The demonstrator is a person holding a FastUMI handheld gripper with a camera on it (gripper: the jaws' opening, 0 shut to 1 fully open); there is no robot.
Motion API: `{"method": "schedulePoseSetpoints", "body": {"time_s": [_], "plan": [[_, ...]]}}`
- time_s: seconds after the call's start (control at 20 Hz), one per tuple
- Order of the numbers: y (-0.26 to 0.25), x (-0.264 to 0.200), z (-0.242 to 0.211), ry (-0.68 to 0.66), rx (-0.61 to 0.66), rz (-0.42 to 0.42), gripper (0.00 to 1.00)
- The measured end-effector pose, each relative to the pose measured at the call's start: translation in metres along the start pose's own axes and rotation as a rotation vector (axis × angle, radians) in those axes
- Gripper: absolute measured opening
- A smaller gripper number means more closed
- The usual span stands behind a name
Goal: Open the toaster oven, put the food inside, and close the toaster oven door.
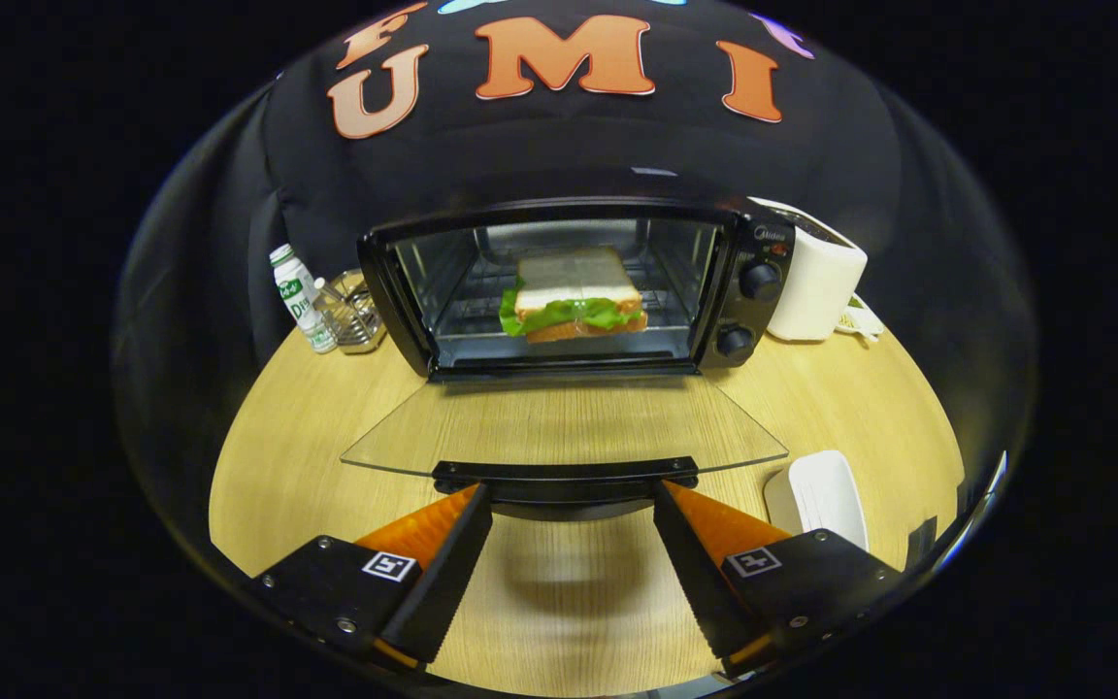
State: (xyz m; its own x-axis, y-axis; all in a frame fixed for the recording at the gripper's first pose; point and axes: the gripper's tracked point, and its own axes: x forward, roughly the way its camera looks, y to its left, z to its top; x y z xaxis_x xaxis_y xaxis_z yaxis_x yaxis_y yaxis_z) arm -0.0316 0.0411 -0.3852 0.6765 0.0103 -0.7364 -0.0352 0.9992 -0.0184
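The oven (578, 286) is seen standing toward the far edge of the wooden tabletop (307, 427), against the black cloth wall. Its door (564, 427) is folded fully down, so that the glass pane lies flat above the tabletop and reaches toward the near edge, with the wood grain showing through it. A dark handle (565, 475) runs along the door's front edge.

The sandwich (576, 294) is found inside the oven, resting on the wire rack about midway across the chamber. It is made of white bread with green lettuce showing between the slices. Two black knobs (759, 281) are set one above the other on the oven's right panel.

The gripper (573, 495) is held just short of the door handle. Its fingers are spread wide, and nothing is gripped between them; the tips lie just at the two ends of the handle, and contact with it cannot be told.

To the left of the oven, near the far left corner, a small white bottle (301, 297) with a green label is placed, with a clear container (353, 313) just beside it. To the right of the oven a white appliance (816, 282) is seen touching or nearly touching the oven's side. A white dish (819, 495) lies near the right edge of the tabletop, just beyond the right finger.
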Motion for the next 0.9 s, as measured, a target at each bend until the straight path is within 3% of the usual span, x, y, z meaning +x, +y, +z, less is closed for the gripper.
{"method": "schedulePoseSetpoints", "body": {"time_s": [0.55,0.9], "plan": [[-0.006,-0.002,0.097,-0.182,0.045,0.024,1.0],[0.002,0.019,0.124,-0.183,0.108,0.048,0.99]]}}
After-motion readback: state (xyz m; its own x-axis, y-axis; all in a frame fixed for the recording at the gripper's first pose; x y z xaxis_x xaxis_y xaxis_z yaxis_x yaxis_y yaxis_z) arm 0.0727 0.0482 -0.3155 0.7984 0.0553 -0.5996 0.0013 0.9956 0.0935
